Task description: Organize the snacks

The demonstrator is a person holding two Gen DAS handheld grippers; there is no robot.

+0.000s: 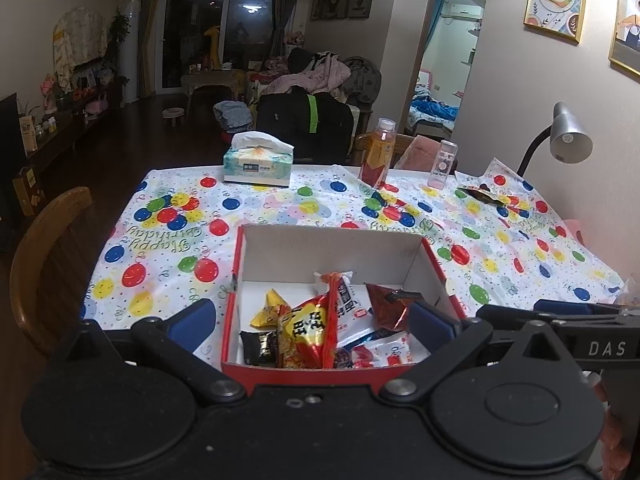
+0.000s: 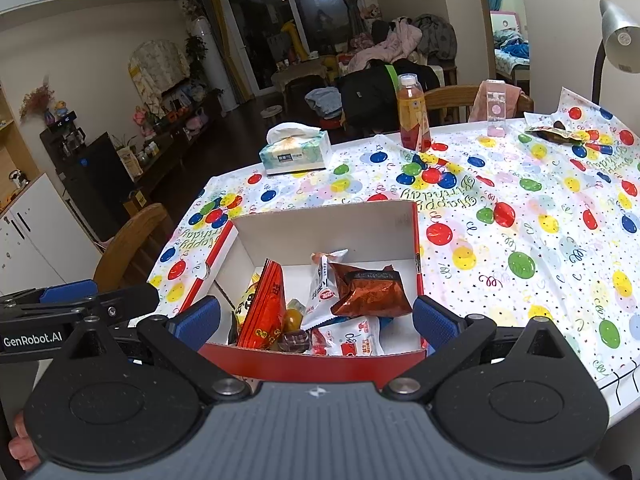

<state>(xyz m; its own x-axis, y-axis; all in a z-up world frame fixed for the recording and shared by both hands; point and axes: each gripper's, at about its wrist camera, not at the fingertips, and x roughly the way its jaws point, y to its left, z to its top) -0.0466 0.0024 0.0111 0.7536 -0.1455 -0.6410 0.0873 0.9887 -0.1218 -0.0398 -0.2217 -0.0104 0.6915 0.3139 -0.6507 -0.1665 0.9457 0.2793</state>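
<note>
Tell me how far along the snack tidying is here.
Mostly done: several packets, including a red crinkly packet, lie in the red box. Left gripper and right gripper are both open and empty. One dark wrapper remains near the table's far edge.

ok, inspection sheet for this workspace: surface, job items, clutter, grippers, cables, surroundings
Surface: table under balloon-print tablecloth.
Job's things: red box open, holding snack packets; one dark packet lies outside, at the far right edge.
Clutter: tissue box, juice bottle, clear container.
Grippers: left hand-held gripper and right hand-held gripper both open, empty, at the box's near end.
Cables: nothing seen.
Surroundings: desk lamp, wooden chair, dim living room.
</note>
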